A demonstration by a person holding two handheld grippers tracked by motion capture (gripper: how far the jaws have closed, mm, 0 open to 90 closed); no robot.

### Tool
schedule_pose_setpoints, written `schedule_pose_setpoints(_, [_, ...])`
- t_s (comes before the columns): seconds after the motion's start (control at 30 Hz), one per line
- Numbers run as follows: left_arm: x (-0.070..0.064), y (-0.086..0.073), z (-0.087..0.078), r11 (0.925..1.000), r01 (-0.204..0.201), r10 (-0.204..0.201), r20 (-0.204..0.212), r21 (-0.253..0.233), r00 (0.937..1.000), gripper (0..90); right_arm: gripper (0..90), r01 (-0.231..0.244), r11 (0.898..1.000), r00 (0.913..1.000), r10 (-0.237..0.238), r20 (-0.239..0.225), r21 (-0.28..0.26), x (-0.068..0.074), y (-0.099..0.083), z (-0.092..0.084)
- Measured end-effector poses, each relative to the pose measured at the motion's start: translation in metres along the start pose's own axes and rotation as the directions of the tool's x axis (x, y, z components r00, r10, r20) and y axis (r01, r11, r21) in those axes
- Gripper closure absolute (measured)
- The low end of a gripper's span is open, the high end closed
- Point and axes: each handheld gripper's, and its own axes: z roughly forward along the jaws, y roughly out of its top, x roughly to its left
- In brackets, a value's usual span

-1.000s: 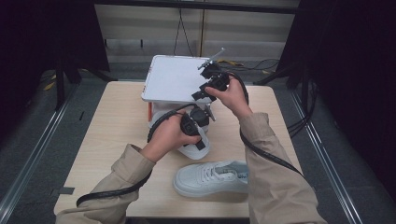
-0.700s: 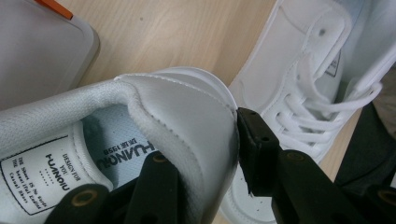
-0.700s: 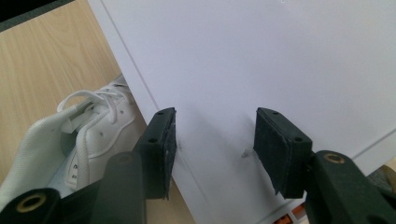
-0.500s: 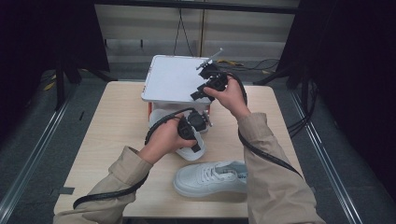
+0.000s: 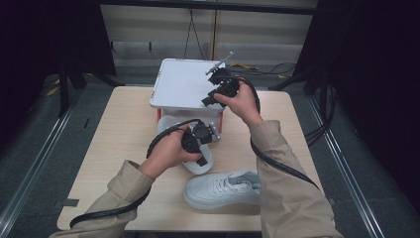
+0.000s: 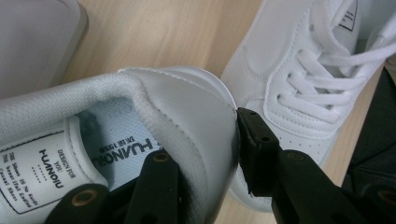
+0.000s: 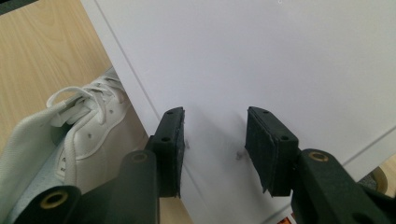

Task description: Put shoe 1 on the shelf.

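Note:
My left gripper [image 6: 205, 154] is shut on the heel of a white sneaker [image 6: 177, 107]: one jaw sits inside the shoe and the other presses on the back of the heel. In the high view that sneaker [image 5: 167, 124] lies mid-table with its toe toward the box, under my left gripper [image 5: 202, 157]. A second white sneaker [image 5: 223, 188] lies on its sole near the front edge, close beside the held heel [image 6: 299, 79]. My right gripper [image 5: 212, 94] hovers over the white box lid [image 5: 181, 84]. Its jaws [image 7: 212, 144] have just been closing, and nothing is between them.
The white lid [image 7: 280, 56] rests on a box with orange corners [image 5: 221, 124] at the back of the wooden table [image 5: 114, 148]. Black cables trail from both grippers along the sleeves. Dark floor and metal rails surround the table.
The left hand with the sneaker's heel has shifted slightly toward the near side. The right hand stays over the lid.

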Motion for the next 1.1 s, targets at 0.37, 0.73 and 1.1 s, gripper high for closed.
schedule_pose_setpoints(0.37, [-0.009, 0.000, -0.013, 0.9990, -0.046, 0.046, -0.041, 0.002, 0.9981, 69.2, 56.8, 0.000, 1.000, 1.0000, 0.000, 0.004, 0.003, 0.000, 0.001, 0.001])
schedule_pose_setpoints(0.73, [0.009, -0.002, -0.002, 0.9925, -0.120, 0.117, -0.085, -0.024, 0.9894, 65.5, 55.1, 0.011, 1.000, 0.9999, -0.011, -0.002, -0.003, 0.000, 0.004, 0.003])
schedule_pose_setpoints(1.1, [0.039, -0.025, -0.003, 0.9947, 0.068, -0.074, -0.085, -0.077, 0.9936, 37.6, 54.5, 0.010, 1.000, 1.0000, -0.010, -0.003, -0.017, 0.000, 0.002, 0.004])
